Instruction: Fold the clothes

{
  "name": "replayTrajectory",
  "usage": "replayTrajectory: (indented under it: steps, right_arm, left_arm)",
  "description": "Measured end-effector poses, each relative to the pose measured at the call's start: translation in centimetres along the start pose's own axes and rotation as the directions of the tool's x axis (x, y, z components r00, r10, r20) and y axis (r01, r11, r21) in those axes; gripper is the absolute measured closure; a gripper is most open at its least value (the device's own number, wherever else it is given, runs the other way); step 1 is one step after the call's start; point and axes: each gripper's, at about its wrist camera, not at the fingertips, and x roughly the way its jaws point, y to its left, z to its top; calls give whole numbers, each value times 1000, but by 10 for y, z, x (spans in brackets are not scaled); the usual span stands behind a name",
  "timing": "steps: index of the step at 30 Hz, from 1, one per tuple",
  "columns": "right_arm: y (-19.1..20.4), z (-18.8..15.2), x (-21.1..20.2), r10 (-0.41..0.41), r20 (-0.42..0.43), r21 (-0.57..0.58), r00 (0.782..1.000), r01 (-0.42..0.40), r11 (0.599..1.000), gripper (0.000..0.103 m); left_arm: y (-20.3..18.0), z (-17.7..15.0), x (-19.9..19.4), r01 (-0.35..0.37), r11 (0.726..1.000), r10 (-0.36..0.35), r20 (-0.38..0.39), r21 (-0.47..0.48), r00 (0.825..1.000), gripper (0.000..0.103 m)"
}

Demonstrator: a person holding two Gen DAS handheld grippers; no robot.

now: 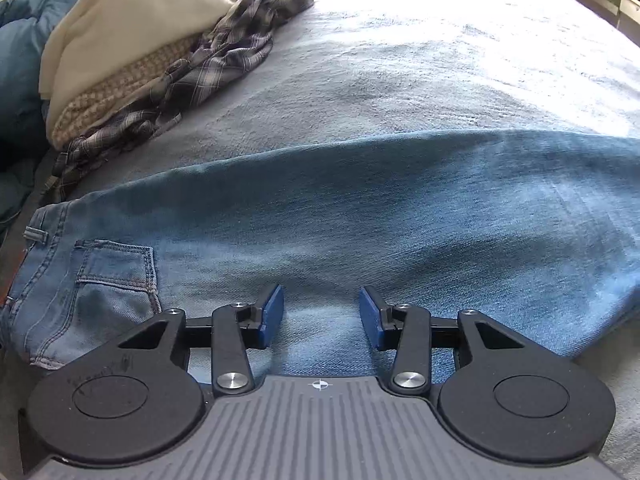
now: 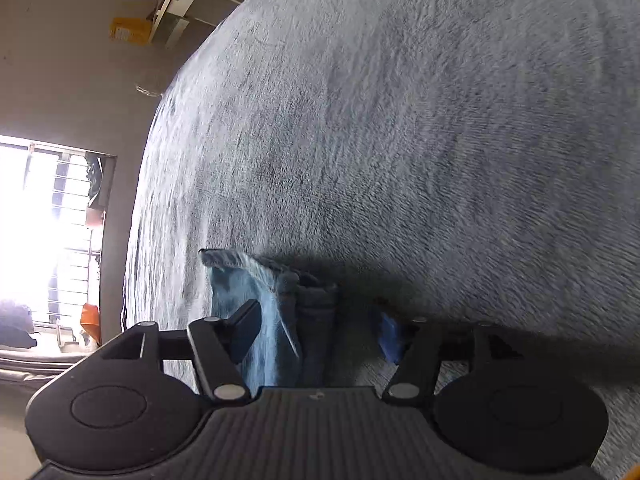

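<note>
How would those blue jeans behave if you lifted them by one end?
The jeans would probably droop and sag: they lie limp on the blanket, and the hem end bunches in soft folds. The thick-looking denim suggests some weight. Its woven texture likely grips the pads rather than slipping.

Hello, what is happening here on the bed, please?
A person with a gripper in each hand is folding jeans laid flat on a grey-blue blanket. The left gripper is open above the denim near the back pocket. The right gripper is open around the leg hem, not pinching it. More clothes are piled at the side.
</note>
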Motion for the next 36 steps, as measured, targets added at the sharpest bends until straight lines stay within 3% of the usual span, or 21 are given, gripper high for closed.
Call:
replayTrajectory:
  steps: [2,5,7,9,12,18,20,25,32,36]
  right_arm:
    - [11,7,15,34,-7,-1,999,-34,999,1]
    - [26,11,25,27,-21,-20,999,-28,999,1]
    - [27,9,19,66,-35,-18,997,-67,998,7]
    - [22,4,14,80,-64,-18,995,-81,997,24]
    - [22,2,18,102,-81,-31,992,-105,994,35]
    - [16,8,34,168,-84,49,982,-164,985,65]
    - [10,5,29,175,-81,69,981,-170,983,69]
    - [-19,2,3,171,-46,84,984,-167,982,68]
    - [-2,7,15,136,-6,1,991,-136,991,59]
    - [-1,0,16,119,-36,-7,992,-120,993,58]
  left_arm:
    - [1,0,0,2,1000,-2,2,-1,1000,60]
    - [1,-1,1,3,1000,-3,5,-1,1000,60]
    - [2,-1,1,5,1000,-5,4,-3,1000,60]
    - [2,-1,1,7,1000,-7,2,-4,1000,60]
    - [2,0,1,9,1000,-9,-2,-2,1000,60]
    - [1,0,1,7,1000,-7,-2,2,1000,60]
    - [1,0,1,6,1000,-6,-3,0,1000,60]
    - [2,0,1,7,1000,-7,-3,4,1000,60]
    - [2,-1,1,3,1000,-3,-1,-1,1000,60]
    - [2,-1,1,3,1000,-3,2,-3,1000,60]
